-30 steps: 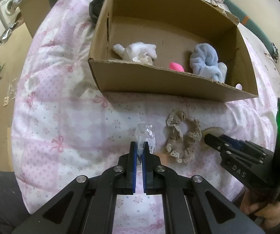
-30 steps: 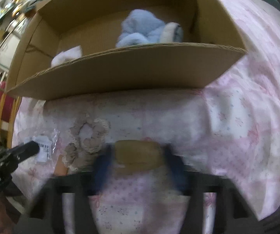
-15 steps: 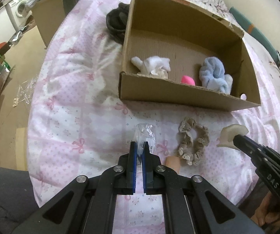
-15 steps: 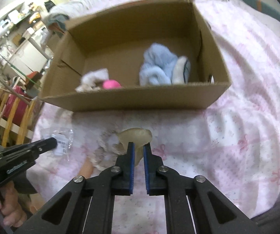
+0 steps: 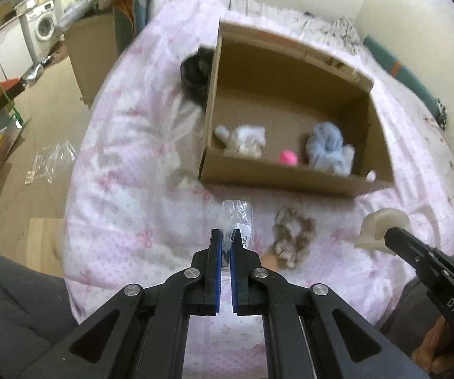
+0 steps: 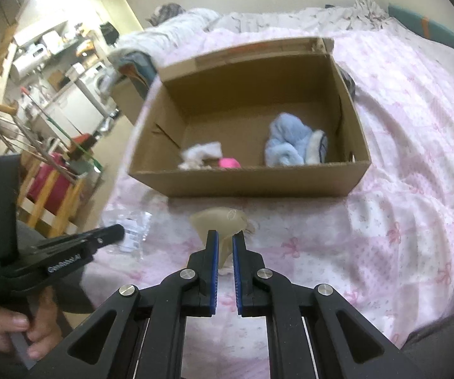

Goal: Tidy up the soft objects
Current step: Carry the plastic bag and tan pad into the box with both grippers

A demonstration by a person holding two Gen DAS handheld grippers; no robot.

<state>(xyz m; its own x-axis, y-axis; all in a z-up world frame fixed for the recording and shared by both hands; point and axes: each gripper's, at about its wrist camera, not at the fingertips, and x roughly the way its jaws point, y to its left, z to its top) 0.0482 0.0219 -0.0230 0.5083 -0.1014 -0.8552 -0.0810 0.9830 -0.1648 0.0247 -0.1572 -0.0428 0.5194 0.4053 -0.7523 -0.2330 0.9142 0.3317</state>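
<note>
An open cardboard box point(image 5: 290, 177) point(image 6: 252, 183) sits on the pink bed cover. Inside lie a white fluffy item point(image 5: 242, 137), a pink ball point(image 5: 287, 158) and a light blue fluffy cloth point(image 5: 328, 145) point(image 6: 287, 145). My left gripper point(image 5: 226, 237) is shut on a clear plastic bag with a label point(image 5: 235, 218), held above the cover in front of the box. My right gripper point(image 6: 225, 237) is shut on a beige soft pad point(image 6: 220, 221) point(image 5: 381, 224), lifted off the bed. A beige lace scrunchie point(image 5: 293, 233) lies on the cover between the two grippers.
A dark fabric item point(image 5: 197, 69) lies against the box's far left side. The bed edge drops to the floor at left, where clear plastic wrap point(image 5: 50, 164) lies. A wooden rack point(image 6: 37, 164) and a washing machine point(image 5: 45, 28) stand beyond. A hand point(image 6: 18, 328) holds the left gripper.
Both grippers have risen and pulled back from the box. The right gripper closed on the beige pad and lifted it off the cover. The left one kept its grip on the bag.
</note>
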